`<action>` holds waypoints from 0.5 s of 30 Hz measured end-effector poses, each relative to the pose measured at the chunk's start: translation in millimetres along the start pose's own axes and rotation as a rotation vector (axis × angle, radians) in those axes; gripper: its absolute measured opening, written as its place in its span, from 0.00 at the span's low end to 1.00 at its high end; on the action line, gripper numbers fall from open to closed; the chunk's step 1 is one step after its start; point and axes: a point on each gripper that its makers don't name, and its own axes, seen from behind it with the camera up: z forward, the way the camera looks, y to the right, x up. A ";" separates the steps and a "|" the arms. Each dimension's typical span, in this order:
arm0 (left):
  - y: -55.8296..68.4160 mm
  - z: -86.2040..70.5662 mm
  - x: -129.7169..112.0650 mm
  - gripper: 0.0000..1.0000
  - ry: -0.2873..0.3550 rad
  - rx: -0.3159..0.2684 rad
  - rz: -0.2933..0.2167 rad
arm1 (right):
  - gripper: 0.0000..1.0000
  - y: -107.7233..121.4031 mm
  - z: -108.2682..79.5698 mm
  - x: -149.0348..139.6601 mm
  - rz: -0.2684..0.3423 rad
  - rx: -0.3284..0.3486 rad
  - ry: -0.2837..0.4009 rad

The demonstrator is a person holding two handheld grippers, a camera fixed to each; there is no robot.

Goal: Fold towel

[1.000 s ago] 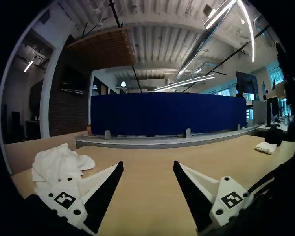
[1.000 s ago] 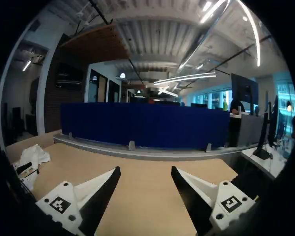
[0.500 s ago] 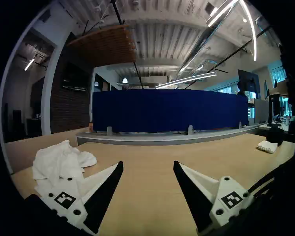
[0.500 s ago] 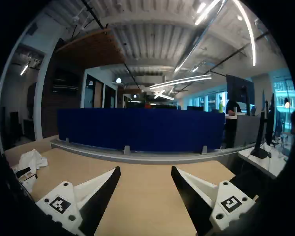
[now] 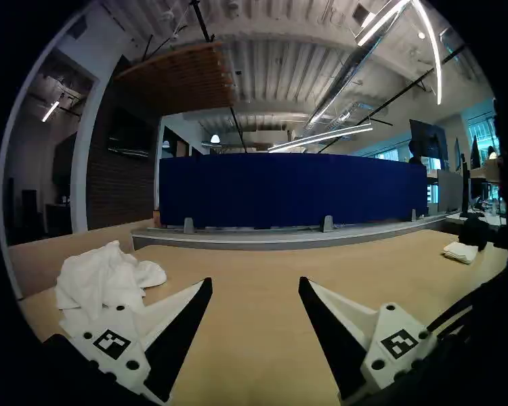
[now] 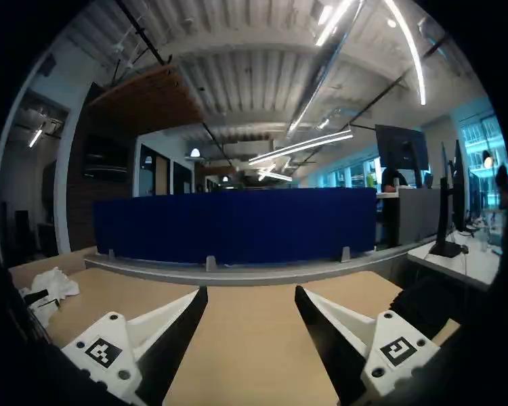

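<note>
A crumpled white towel lies on the wooden table at the near left, just beyond my left finger. My left gripper is open, low over the table, with nothing between its fingers. In the right gripper view the same towel sits far off at the left edge, with a white and black piece of the other gripper beside it. My right gripper is open over bare table, holding nothing.
A small folded white cloth lies at the table's far right beside a dark object. A blue partition on a grey rail closes the table's far edge. Desks with monitors stand to the right.
The right gripper view has swung slightly rightward and tilted up, so the partition and the towel sit lower and further left. The left gripper has barely moved. Both grippers stay open.
</note>
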 end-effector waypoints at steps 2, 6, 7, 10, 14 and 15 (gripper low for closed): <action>0.1 -0.2 0.0 0.95 0.000 0.000 0.000 | 1.00 3.4 0.0 -10.7 -0.008 -0.004 -0.006; 0.1 -0.5 -0.3 0.95 0.000 0.000 0.000 | 1.00 9.5 -0.9 -29.8 -0.016 -0.012 -0.006; 0.0 -0.4 -0.2 0.95 0.000 0.000 0.000 | 1.00 12.1 -1.7 -36.4 -0.015 -0.011 -0.008; 0.0 -0.4 -0.1 0.95 0.000 0.000 0.000 | 1.00 20.4 -3.9 -54.7 -0.007 -0.014 -0.017; -0.1 -0.6 -0.3 0.95 0.000 0.000 0.000 | 1.00 30.8 -6.1 -74.1 0.017 -0.022 -0.026; -0.1 -0.6 -0.4 0.95 0.000 0.000 0.000 | 1.00 32.4 -6.3 -77.7 0.023 -0.023 -0.026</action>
